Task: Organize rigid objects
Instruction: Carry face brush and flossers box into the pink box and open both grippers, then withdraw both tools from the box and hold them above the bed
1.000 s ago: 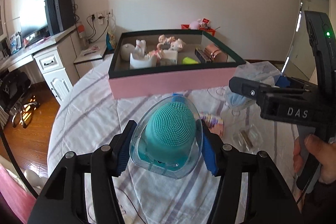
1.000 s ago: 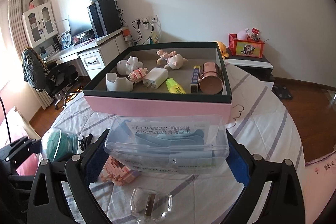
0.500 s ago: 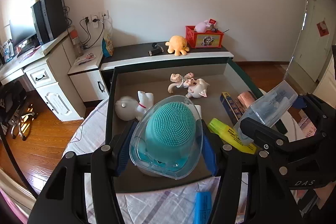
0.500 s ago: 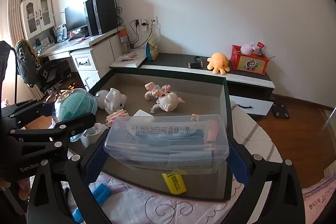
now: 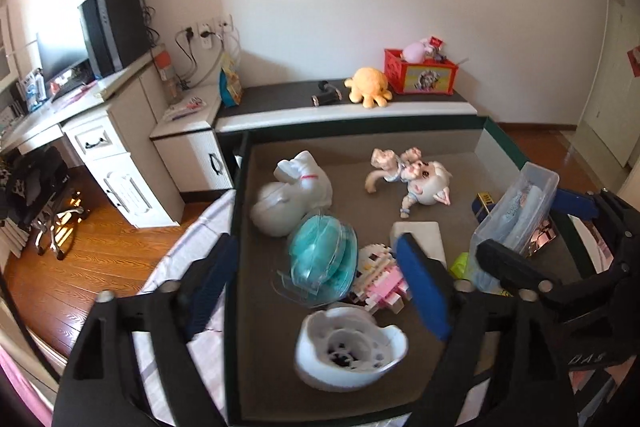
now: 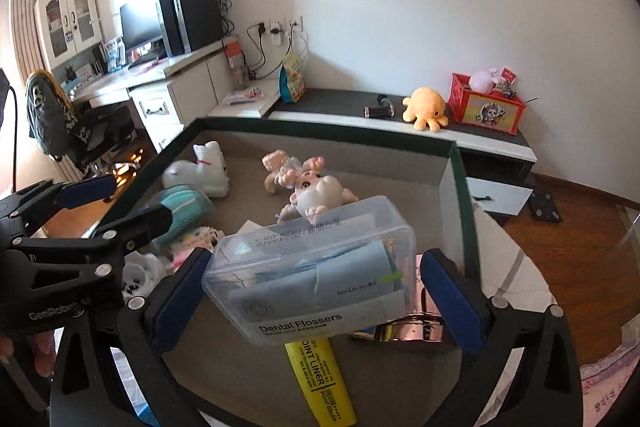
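L gripper stood wide open over the box, holding nothing; its blue pads were clear of everything. Just ahead of it, the teal brush in its clear case lay on its side on the box floor, free of the fingers, leaning against the white cat figure and touching the pink-white block toy. A white cup-like holder sat nearest the camera, between the L fingers in view.

R gripper was also spread open. The clear floss box, labelled "Dental Flossers", was tilted between its pads w/ gaps showing on both sides; can't tell if either pad touched it. It sat over a yellow highlighter and beside a shiny copper-coloured can at the box's R side.

Other contents of the box: a pale pig-like figurine on its back near the middle, a white flat block, a dark blue-yellow item by the R wall, partly hidden. Box had a dark green rim and grey floor.
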The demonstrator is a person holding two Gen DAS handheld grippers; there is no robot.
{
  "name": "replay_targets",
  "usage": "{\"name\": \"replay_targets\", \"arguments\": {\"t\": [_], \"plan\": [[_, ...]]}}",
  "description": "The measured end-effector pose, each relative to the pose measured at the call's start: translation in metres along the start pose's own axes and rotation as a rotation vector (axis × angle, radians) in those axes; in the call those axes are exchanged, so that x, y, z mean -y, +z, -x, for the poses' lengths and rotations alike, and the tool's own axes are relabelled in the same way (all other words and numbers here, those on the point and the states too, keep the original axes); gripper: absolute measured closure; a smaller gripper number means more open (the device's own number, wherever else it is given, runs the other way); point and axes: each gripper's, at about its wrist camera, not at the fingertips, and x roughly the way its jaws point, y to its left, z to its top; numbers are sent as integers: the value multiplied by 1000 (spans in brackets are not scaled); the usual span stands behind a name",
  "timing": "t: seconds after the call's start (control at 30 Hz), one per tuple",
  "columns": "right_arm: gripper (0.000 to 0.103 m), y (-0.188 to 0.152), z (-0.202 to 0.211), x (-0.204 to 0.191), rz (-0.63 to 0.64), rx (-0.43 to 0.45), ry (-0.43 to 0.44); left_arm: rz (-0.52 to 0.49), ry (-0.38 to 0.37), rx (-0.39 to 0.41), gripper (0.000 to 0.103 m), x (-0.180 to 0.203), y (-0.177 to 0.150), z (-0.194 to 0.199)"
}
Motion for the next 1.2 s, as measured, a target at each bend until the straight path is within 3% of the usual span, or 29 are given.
{"name": "replay_targets", "arguments": {"t": [0.13, 0.4, 0.67, 0.8, 1.2], "plan": [[0, -1, 32, -3, -13, 67, 5, 21, 2, 82, 0, -7, -7, 42], [0, -22, 133, -28, -17, 212, 24, 31, 30, 250, 0, -4, -38, 152], [0, -74, 247, -65, -21, 355, -8, 34, 54, 391, 0, 11, -92, 257], [0, -96, 285, -82, -2, 395, -39, 30, 54, 429, 0, 18, -118, 300], [0, -143, 362, -113, 19, 470, -78, 50, 156, 493, 0, 25, -169, 384]]}}
